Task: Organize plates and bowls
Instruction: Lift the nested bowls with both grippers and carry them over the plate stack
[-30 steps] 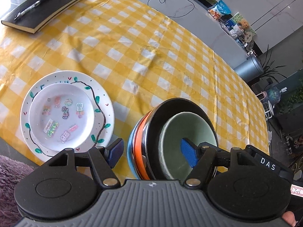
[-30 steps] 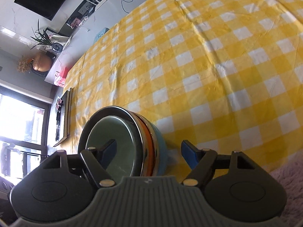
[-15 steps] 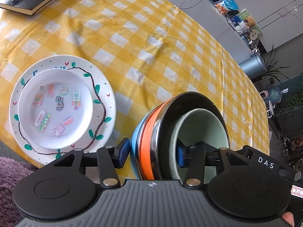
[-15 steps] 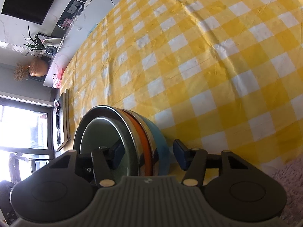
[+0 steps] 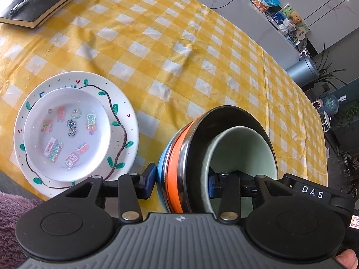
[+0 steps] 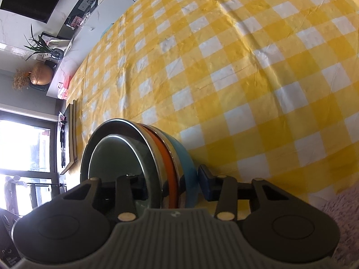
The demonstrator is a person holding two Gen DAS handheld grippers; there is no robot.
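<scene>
A nested stack of bowls (image 5: 179,157), blue outside, then orange, steel and pale green inside, is tilted above the yellow checked tablecloth. My left gripper (image 5: 179,185) is shut on the stack's near wall, one finger outside, one inside the green bowl. My right gripper (image 6: 172,185) is shut on the same stack (image 6: 170,148) from the other side. A small white plate with stickers (image 5: 67,132) sits on a larger white plate with a painted vine (image 5: 125,121), left of the stack.
A black notebook (image 5: 49,2) with a pen lies at the table's far left. The tablecloth (image 6: 246,67) stretches away beyond the bowls. A purple fuzzy cover (image 5: 9,219) lies at the near table edge.
Both grippers have closed from open onto the stack's walls. The stack now appears lifted and tilted between them, and the plates sit closer in the left wrist view.
</scene>
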